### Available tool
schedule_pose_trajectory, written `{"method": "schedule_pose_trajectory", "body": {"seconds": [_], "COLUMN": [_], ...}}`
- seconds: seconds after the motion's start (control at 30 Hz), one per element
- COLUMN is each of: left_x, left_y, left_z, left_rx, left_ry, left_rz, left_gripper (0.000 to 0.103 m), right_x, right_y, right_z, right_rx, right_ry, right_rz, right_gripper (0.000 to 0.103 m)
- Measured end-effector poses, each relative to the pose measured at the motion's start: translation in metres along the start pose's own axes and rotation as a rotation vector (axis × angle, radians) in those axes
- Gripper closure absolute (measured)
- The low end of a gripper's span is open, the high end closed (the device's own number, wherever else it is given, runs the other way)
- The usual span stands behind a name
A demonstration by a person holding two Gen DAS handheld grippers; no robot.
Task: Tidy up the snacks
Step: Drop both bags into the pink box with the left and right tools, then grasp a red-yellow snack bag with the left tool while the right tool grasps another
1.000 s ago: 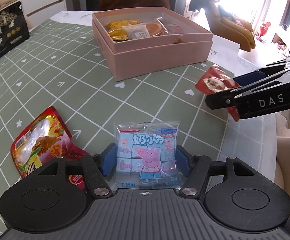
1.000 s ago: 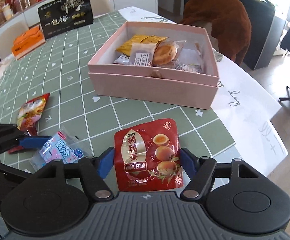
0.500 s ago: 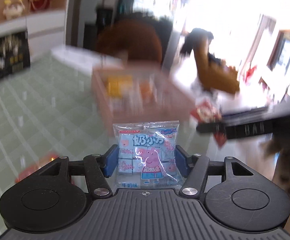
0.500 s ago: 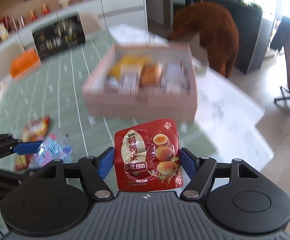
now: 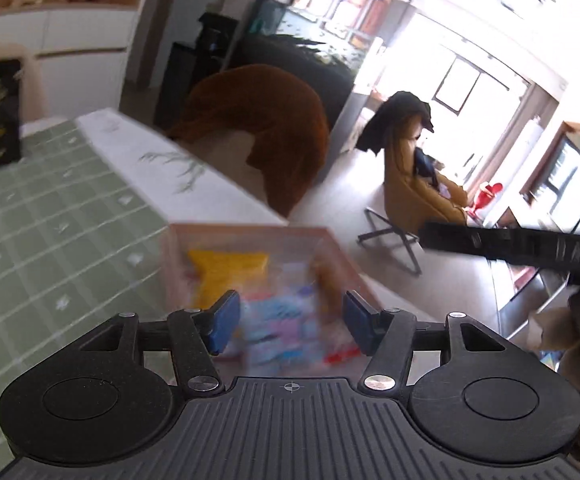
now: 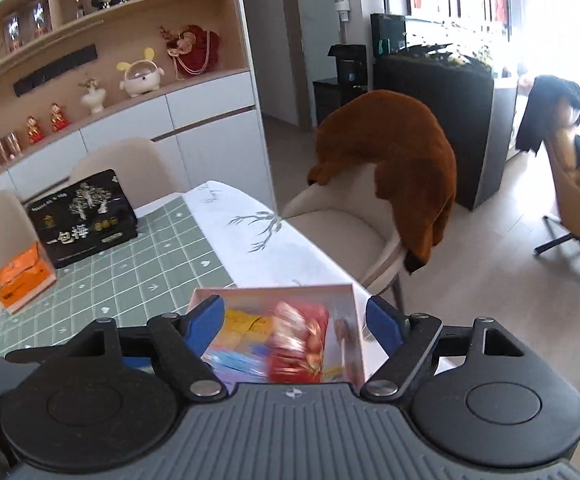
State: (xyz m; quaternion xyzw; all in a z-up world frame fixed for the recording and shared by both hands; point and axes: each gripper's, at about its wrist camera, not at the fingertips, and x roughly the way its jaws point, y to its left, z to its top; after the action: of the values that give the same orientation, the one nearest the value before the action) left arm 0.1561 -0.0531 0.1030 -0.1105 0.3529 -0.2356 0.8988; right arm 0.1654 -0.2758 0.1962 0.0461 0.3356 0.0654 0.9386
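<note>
Both tongs, left (image 5: pixel 287 328) and right (image 6: pixel 294 325), have just moved: I see jaws parted, blue packet (image 5: pixel 279 330) and red packet (image 6: pixel 300 346) dropping loose into the pink box (image 6: pixel 352 320).

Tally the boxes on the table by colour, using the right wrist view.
Black box: 1
Orange box: 1
Pink box: 1
Total: 3
</note>
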Motion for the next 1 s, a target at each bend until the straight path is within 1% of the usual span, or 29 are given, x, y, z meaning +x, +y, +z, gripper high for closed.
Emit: {"method": "schedule_pose_trajectory", "body": {"seconds": [0.07,0.17,0.23,0.33,0.4,0.47,0.5,0.53,0.6,0.67,0.83,0.9,1.0], "left_x": [-0.013,-0.038,-0.060,-0.088,-0.104,-0.108,-0.108,-0.106,-0.101,-0.091,-0.069,-0.059,-0.051], "left_y": [0.015,0.036,0.052,0.084,0.098,0.109,0.110,0.108,0.097,0.084,0.057,0.046,0.036], "left_z": [-0.014,-0.046,-0.072,-0.102,-0.118,-0.126,-0.129,-0.131,-0.133,-0.130,-0.128,-0.128,-0.130], "left_rx": [-0.014,-0.011,-0.037,-0.143,-0.224,-0.280,-0.294,-0.297,-0.282,-0.242,-0.195,-0.167,-0.170], "left_ry": [0.035,0.076,0.083,0.090,0.082,0.084,0.093,0.104,0.125,0.130,0.166,0.184,0.203], "left_rz": [0.040,0.194,0.280,0.404,0.445,0.453,0.448,0.437,0.400,0.384,0.286,0.263,0.215], "left_gripper": [0.040,0.041,0.041,0.042,0.043,0.044,0.048,0.055,0.062,0.062,0.062,0.062,0.062], "right_x": [0.002,0.011,0.018,0.019,0.022,0.024,0.024,0.024,0.024,0.022,0.013,0.006,-0.004], "right_y": [-0.006,-0.008,-0.009,-0.009,-0.006,-0.001,0.000,0.002,0.007,0.016,0.034,0.036,0.040], "right_z": [-0.019,-0.053,-0.074,-0.108,-0.129,-0.146,-0.156,-0.163,-0.174,-0.180,-0.184,-0.185,-0.185], "right_rx": [0.005,-0.009,-0.009,0.008,0.021,0.030,0.033,0.034,0.028,0.001,-0.102,-0.127,-0.141], "right_ry": [0.024,0.093,0.140,0.196,0.236,0.277,0.296,0.311,0.332,0.339,0.331,0.323,0.311], "right_rz": [0.002,-0.027,-0.028,-0.006,0.011,0.022,0.034,0.048,0.080,0.095,0.089,0.094,0.129], "right_gripper": [0.024,0.024,0.024,0.024,0.024,0.024,0.024,0.024,0.024,0.024,0.024,0.024,0.024]}}
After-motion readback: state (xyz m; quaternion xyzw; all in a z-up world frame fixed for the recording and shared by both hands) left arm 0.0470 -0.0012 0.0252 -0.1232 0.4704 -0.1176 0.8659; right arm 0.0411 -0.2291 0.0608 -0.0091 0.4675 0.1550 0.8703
